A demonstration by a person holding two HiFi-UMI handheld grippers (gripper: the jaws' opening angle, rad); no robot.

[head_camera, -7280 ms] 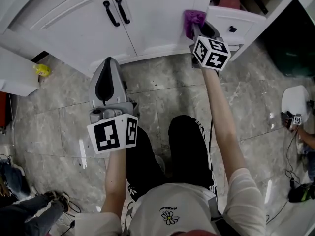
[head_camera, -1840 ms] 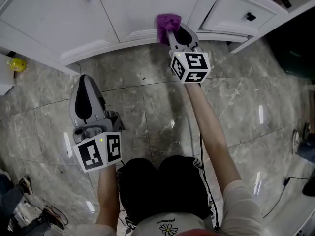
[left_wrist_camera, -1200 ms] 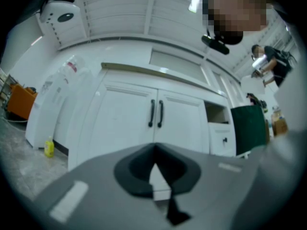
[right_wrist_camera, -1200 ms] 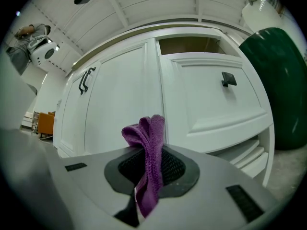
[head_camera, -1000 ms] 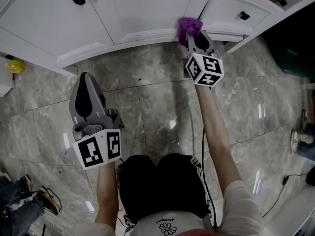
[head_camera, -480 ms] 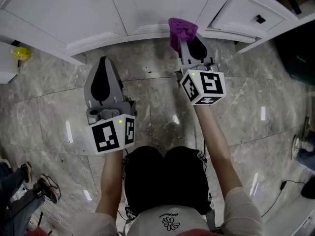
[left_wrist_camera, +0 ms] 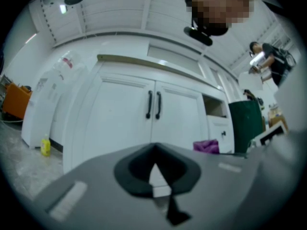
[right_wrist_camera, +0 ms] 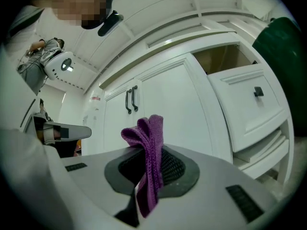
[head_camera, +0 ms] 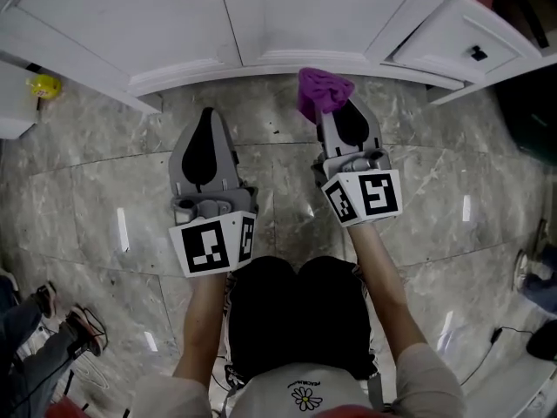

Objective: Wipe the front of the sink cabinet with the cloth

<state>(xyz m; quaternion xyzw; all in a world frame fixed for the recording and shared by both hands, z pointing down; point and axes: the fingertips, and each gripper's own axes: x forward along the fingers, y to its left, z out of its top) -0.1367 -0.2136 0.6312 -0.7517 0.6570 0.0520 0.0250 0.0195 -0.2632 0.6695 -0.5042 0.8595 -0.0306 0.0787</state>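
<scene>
A purple cloth [head_camera: 322, 91] [right_wrist_camera: 146, 147] is pinched in my right gripper [head_camera: 335, 111] [right_wrist_camera: 148, 176], which is shut on it and held off the white sink cabinet [head_camera: 278, 16] [right_wrist_camera: 158, 99], above the floor. The cloth bunches out past the jaw tips and does not touch the cabinet base. My left gripper [head_camera: 207, 138] [left_wrist_camera: 156, 174] is shut with nothing in it, beside the right one and pointing at the two doors with black handles [left_wrist_camera: 153, 104]. The cloth [left_wrist_camera: 207, 146] shows at the right in the left gripper view.
An open white drawer [head_camera: 452, 37] [right_wrist_camera: 249, 109] juts out at the right of the cabinet. A yellow object [head_camera: 43, 85] [left_wrist_camera: 45, 146] lies on the marble floor [head_camera: 96, 207] at the left. A dark green bin [right_wrist_camera: 283, 56] stands further right. Someone's shoes [head_camera: 61, 325] are at the lower left.
My right gripper has drawn the cloth back from the cabinet's base toward me. The left gripper has risen and come forward beside it.
</scene>
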